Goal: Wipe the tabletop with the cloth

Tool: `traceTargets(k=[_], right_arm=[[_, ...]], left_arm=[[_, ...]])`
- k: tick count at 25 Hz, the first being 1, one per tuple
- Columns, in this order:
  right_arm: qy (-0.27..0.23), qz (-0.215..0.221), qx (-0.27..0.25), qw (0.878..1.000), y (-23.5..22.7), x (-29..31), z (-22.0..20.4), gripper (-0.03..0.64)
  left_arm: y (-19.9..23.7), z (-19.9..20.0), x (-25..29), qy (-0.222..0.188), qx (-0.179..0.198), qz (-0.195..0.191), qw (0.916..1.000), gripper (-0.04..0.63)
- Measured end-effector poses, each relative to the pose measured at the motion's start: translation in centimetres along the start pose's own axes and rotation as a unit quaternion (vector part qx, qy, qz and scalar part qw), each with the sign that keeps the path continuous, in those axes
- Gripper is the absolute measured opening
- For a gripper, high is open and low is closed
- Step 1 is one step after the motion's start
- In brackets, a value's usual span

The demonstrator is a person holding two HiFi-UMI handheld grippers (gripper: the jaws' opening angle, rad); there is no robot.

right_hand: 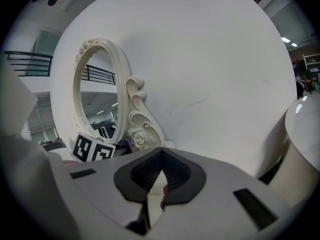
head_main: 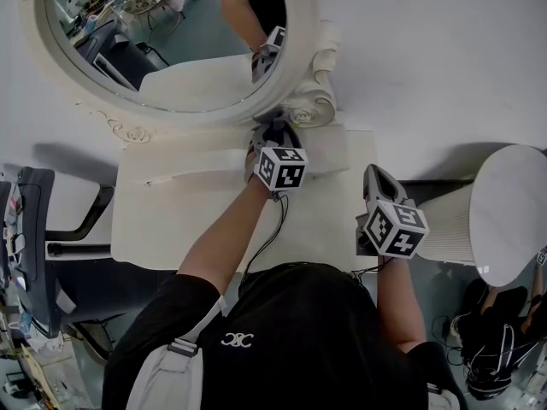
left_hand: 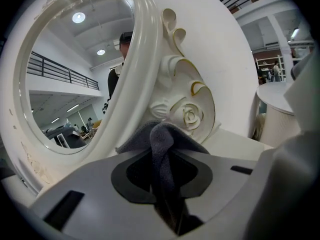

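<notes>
Grey and plush, the cloth [left_hand: 161, 139] looks light and limp, likely to drape and bunch rather than keep a shape, with enough nap to drag on a surface instead of sliding. It is neither fragile nor slippery, so a firm pinch on a thick gather near its middle should serve, leaving a loose pad underneath to wipe with. The left tongs [left_hand: 167, 194] hold it that way, jaws closed on a bunched fold while the rest spills over the tips. It sits at the back of the cream bench [head_main: 188, 220], just beside the carved rose scroll [left_hand: 190, 115] at the foot of the oval mirror [head_main: 309, 24]; whether it presses on the bench I cannot tell. The right tongs [head_main: 376, 182] hover by the bench's right edge, jaws drawn almost together with nothing between them. No bucket, bowl or other container shows in any view
</notes>
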State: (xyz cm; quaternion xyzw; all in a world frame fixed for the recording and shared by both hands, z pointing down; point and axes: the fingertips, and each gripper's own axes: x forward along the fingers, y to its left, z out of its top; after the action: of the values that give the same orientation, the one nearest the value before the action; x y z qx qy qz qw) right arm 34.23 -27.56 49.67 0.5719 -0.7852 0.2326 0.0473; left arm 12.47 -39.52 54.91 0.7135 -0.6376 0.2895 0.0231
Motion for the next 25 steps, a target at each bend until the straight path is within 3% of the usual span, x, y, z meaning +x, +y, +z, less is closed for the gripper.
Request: traceTargets(k=[8,13,19,25], right_arm=[[0.001,0.001,-0.001,1.0,0.0,0.2,0.1,0.003],[0.0,-0.008,0.004,1.0,-0.8,-0.1,0.0,0.003],[-0.002,-0.02,0.008,1.0,-1.5,-0.6,-0.1,0.003],[-0.01,-0.04,0.016,0.999,-3.0,-1.6,0.1,0.003]], left_arm=[[-3.3,0.3,0.7,0.002,0.019,-0.036,0.9992,0.066],[-5.4,0.0,1.5,0.03,-0.002,-0.054,0.9981,0.066],[-8.4,0.1,2.0,0.038,0.026,-0.088,0.995,0.066],[-11.6,2.2,2.3,0.018,0.054,-0.117,0.9915,0.065]])
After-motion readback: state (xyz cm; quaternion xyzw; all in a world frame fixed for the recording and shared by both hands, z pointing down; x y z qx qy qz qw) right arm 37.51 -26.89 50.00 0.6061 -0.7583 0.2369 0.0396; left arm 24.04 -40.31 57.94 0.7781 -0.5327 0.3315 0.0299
